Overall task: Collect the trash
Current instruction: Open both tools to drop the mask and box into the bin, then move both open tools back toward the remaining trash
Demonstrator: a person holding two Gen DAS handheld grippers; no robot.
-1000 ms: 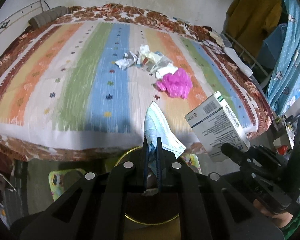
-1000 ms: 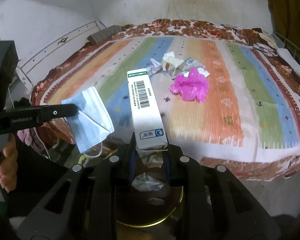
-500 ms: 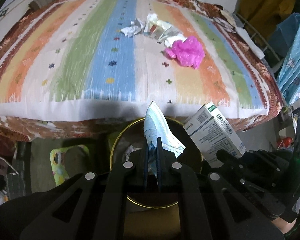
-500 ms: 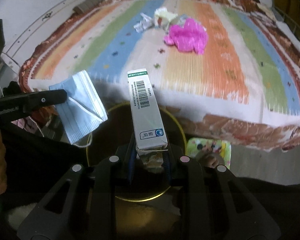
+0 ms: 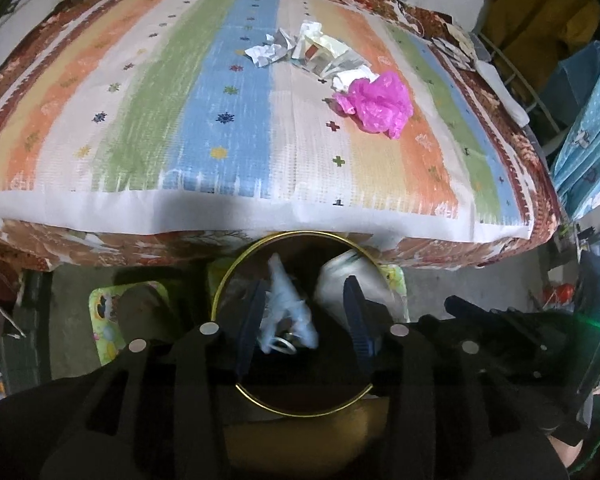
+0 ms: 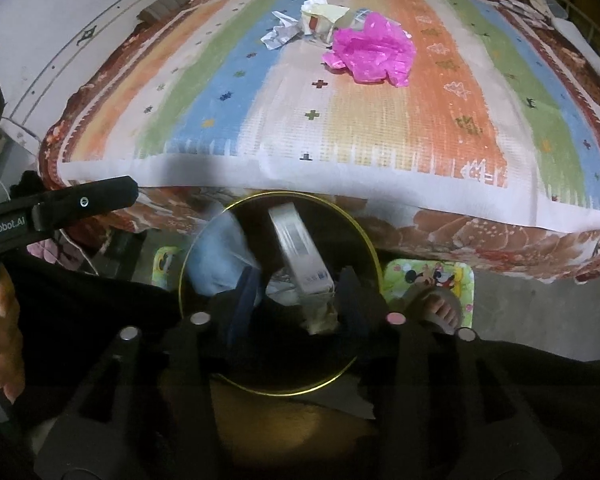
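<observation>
Jaws of both grippers have just been opening, released: the left gripper (image 5: 304,312) above the face mask (image 5: 286,312), the right gripper (image 6: 298,300) around the box (image 6: 300,248), over the bin (image 6: 364,232).

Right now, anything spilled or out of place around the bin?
Nothing spilled. The face mask and the carton are dropping inside the bin, both grippers' jaws having just opened. Still out of place: pink bag and crumpled wrappers on the bedspread.
</observation>
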